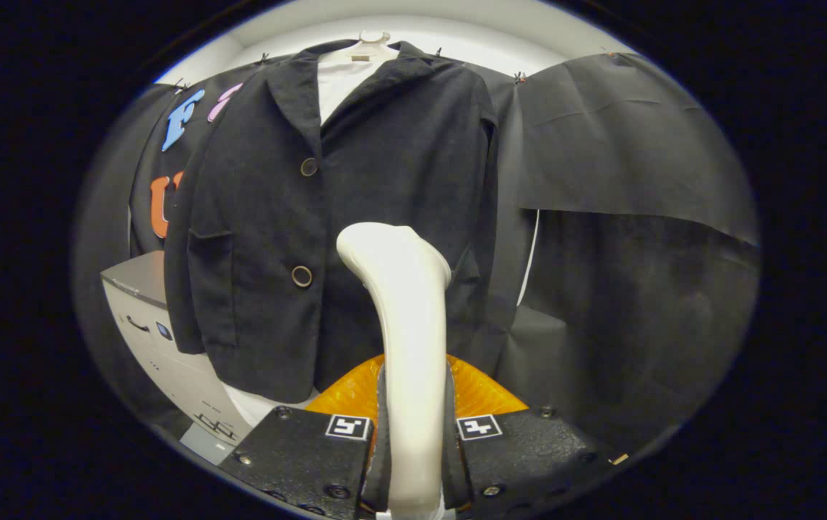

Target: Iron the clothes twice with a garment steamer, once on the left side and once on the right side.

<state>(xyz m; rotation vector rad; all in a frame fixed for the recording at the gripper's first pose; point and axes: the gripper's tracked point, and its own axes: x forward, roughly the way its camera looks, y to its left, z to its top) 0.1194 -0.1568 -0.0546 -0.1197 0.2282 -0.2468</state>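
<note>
A dark jacket with two round buttons hangs on a pale hanger over a white dress form, right ahead of me. My gripper is shut on the cream handle of the garment steamer, both fingers pressing its sides. The steamer rises between the fingers and its curved head sits in front of the jacket's lower middle, just right of the lower button. Whether the head touches the cloth I cannot tell. An orange part shows behind the handle's base.
A grey-white box-shaped appliance stands low to the left of the jacket. Black cloth covers the wall behind and to the right, with a fold hanging over.
</note>
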